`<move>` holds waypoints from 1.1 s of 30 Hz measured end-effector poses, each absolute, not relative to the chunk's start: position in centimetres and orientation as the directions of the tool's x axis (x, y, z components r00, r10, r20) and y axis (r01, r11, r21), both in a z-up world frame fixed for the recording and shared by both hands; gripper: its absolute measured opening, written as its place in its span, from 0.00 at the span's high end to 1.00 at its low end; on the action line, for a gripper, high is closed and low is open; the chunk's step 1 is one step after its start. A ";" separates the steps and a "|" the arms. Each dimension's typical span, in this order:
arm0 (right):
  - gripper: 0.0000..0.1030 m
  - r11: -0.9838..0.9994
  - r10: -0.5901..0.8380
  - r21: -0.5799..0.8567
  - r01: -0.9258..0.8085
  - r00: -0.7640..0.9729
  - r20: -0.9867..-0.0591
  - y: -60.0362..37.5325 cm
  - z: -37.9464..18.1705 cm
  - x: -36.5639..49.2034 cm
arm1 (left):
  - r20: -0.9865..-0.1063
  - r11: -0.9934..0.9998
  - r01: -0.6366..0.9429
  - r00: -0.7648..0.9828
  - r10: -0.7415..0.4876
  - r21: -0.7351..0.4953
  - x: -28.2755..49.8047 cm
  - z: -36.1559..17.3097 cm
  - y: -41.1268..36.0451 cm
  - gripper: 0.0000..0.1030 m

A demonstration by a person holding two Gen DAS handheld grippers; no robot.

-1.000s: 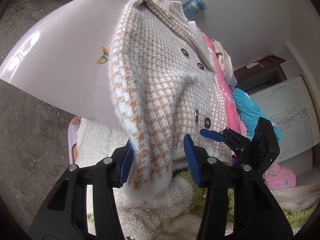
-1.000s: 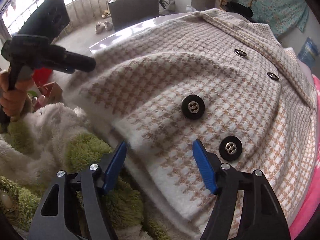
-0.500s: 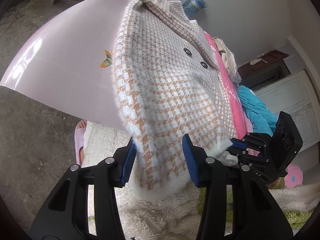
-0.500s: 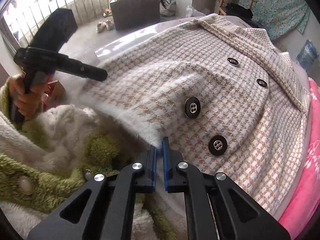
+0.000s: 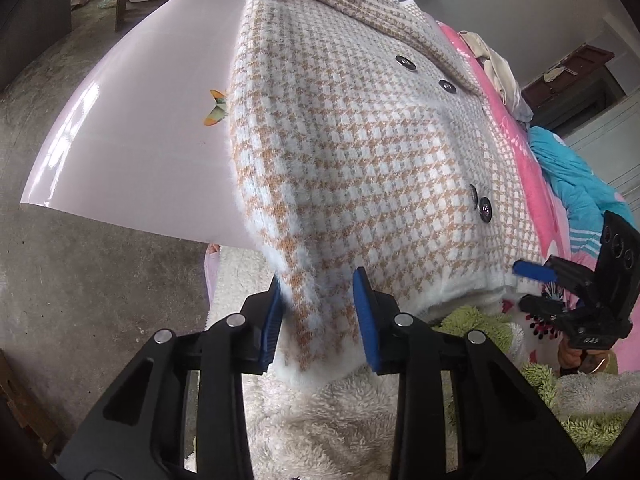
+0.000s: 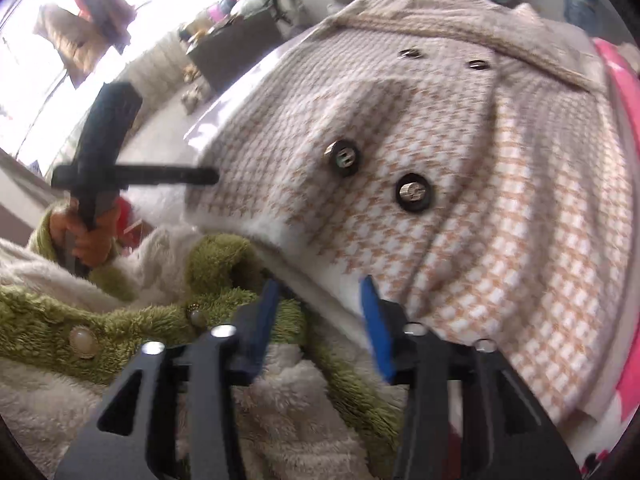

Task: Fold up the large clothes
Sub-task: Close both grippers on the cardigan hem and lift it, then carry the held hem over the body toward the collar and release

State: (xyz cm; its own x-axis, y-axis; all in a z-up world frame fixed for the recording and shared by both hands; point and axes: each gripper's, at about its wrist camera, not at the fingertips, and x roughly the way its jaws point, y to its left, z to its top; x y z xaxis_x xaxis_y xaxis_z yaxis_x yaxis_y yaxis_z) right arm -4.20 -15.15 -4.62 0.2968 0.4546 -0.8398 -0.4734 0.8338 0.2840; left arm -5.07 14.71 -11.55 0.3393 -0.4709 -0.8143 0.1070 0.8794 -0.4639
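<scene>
Fuzzy houndstooth knit fills both views: the cardigan [image 5: 360, 152] lies buttoned on the pink table [image 5: 140, 128], its hem hanging toward me. My left gripper [image 5: 316, 312] stands open with the hem corner between its fingers; my right gripper [image 6: 320, 312], also open, straddles the hem's other end, ready to lift together.

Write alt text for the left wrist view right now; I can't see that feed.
The left gripper is open, its blue fingers straddling the fluffy hem corner of a tan-and-white houndstooth coat spread on a glossy pale pink table. The right gripper, also open, sits at the hem's far corner. A cream and green fleece garment lies below.
</scene>
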 end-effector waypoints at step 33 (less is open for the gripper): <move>0.90 0.785 0.497 0.617 -0.058 0.654 -0.571 -31.4 1.0 0.4 | -0.679 0.951 0.204 0.666 -0.310 -0.234 1.9 1.7 13.5 0.94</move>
